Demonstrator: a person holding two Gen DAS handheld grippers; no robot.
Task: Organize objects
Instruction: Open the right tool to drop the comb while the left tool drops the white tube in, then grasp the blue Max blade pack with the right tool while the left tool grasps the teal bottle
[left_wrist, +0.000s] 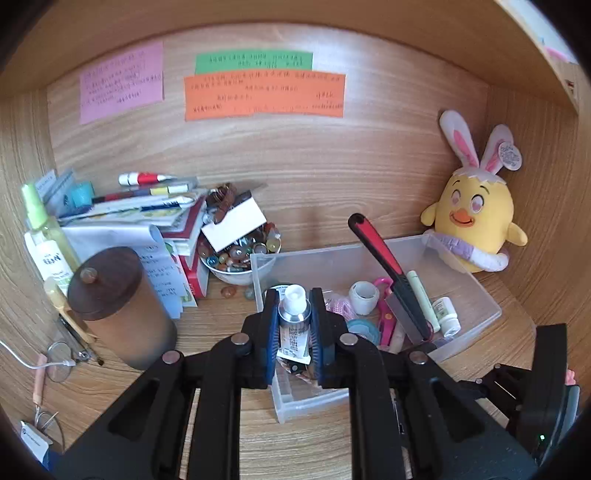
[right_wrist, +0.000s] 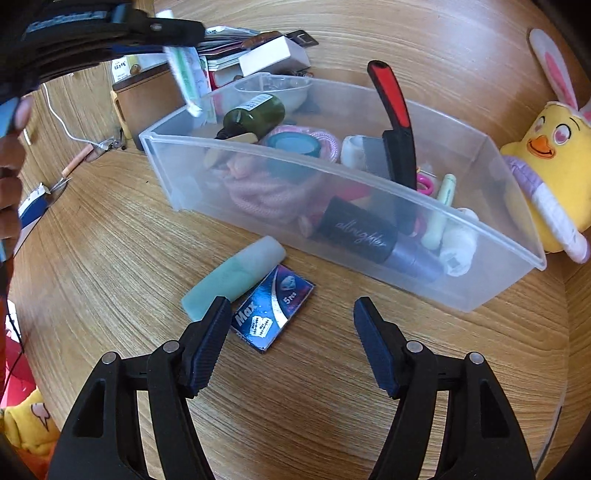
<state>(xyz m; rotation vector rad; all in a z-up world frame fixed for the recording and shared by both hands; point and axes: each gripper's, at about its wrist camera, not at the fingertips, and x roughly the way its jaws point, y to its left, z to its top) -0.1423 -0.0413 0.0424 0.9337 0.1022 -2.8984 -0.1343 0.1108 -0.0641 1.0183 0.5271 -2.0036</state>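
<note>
My left gripper (left_wrist: 294, 295) is shut on a white-capped ointment tube (left_wrist: 294, 321) and holds it above the left end of the clear plastic bin (left_wrist: 480, 295). The same tube (right_wrist: 184, 79) hangs over the bin's (right_wrist: 332, 243) far left corner in the right wrist view. The bin holds a red-and-black comb (right_wrist: 395, 122), a green bottle (right_wrist: 255, 114), a teal tape roll (right_wrist: 293, 144), pink cord and other small items. My right gripper (right_wrist: 291, 310) is open and empty, low over the desk. A blue razor-blade box (right_wrist: 275, 310) lies between its fingers. A pale green tube (right_wrist: 236, 280) lies beside the box.
A yellow chick plush (left_wrist: 476, 218) sits at the bin's right end. Left of the bin stand a brown lidded jar (left_wrist: 118, 302), a spray bottle (left_wrist: 44, 240), a pile of books and pens (left_wrist: 147, 206) and a bowl of beads (left_wrist: 240, 258). Glasses (left_wrist: 59, 362) lie at the left.
</note>
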